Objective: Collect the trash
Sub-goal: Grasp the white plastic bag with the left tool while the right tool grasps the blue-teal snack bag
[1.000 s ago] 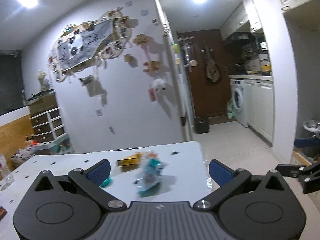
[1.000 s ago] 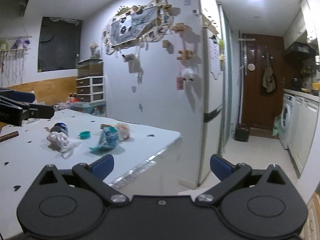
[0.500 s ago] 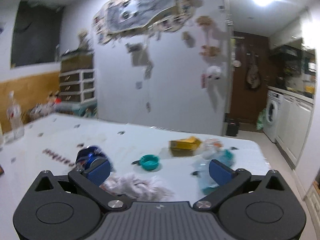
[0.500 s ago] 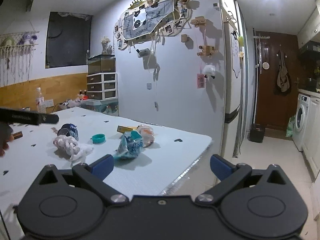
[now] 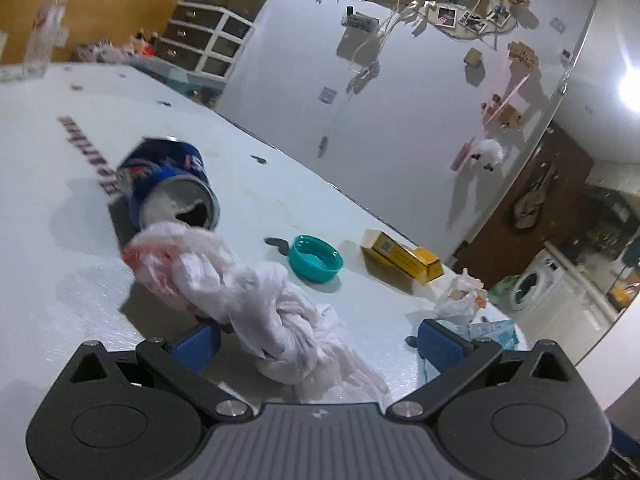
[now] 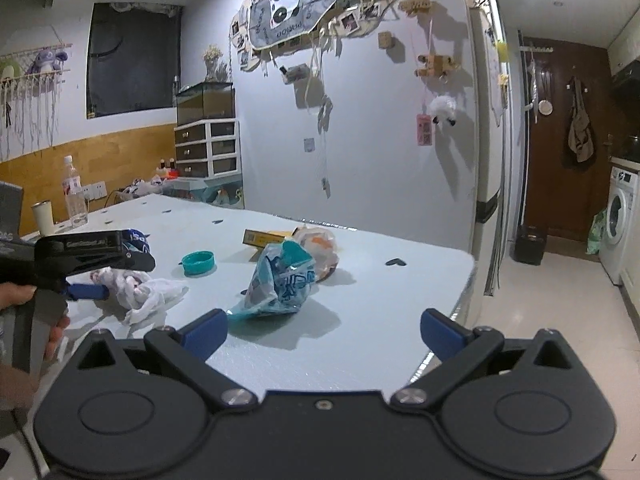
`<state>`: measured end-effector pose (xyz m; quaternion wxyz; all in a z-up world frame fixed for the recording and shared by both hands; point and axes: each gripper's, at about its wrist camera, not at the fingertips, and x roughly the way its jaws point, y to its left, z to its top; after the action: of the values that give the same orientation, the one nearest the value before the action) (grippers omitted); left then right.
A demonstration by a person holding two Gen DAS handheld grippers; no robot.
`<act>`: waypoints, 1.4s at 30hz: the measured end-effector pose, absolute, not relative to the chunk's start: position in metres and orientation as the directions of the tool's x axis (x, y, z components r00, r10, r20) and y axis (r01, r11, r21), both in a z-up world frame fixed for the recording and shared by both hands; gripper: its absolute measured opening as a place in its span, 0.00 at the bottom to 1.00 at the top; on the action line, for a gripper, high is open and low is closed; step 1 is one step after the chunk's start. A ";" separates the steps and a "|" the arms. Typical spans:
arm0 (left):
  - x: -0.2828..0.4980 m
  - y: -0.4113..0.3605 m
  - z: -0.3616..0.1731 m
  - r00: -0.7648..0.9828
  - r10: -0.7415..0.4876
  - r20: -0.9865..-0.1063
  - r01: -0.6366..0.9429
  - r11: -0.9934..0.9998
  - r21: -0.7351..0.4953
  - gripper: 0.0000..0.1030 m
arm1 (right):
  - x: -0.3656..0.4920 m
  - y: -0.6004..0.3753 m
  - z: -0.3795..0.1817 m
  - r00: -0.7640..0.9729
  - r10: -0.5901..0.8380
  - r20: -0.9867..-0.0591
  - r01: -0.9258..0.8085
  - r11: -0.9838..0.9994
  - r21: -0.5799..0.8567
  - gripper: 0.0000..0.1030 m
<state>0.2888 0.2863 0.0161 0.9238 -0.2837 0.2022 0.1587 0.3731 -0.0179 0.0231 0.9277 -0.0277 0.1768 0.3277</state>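
Trash lies scattered across the far half of a white bench (image 6: pixel 360 320) in a lamplit room. At far left of the right wrist view, a clear water bottle (image 6: pixel 74 196) and a pale cup (image 6: pixel 42 216) stand at the bench's back edge. Nearer, a person's hand (image 6: pixel 24 300) holds the left gripper (image 5: pixel 318 338), its jaws open wide on either side of a knotted white plastic bag (image 5: pixel 256 304) with a red patch at one end; in the left wrist view the bag lies between the two blue pads, and whether either pad touches it cannot be told. Just beyond the bag, a blue drink can (image 5: pixel 170 184) lies on its side, its open mouth facing the camera and close against the bag. To the right sits an upturned teal bottle cap (image 6: pixel 197 263), apart from the bag. Farther right a yellow carton (image 6: pixel 266 237) lies flat; beside it rests a clear bag with orange inside (image 6: pixel 320 250), and in front of that a crumpled teal-and-white wrapper (image 6: pixel 280 280). The right gripper (image 6: pixel 324 330) hangs near the bench's front edge, jaws spread and empty, the wrapper ahead of its left pad. At far right, a dark door (image 6: pixel 560 140) and a washing machine (image 6: pixel 618 220).
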 end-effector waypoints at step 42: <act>0.301 0.280 0.005 0.891 -0.160 -0.426 -0.122 0.818 -0.562 0.34 | 0.430 0.059 0.030 0.579 0.686 -0.441 -0.653 0.714 0.253 0.45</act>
<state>0.3015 0.2798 0.0047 0.9244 -0.3014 0.2336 -0.0103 0.4302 0.0587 0.0300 0.8879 0.0315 0.2620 0.3769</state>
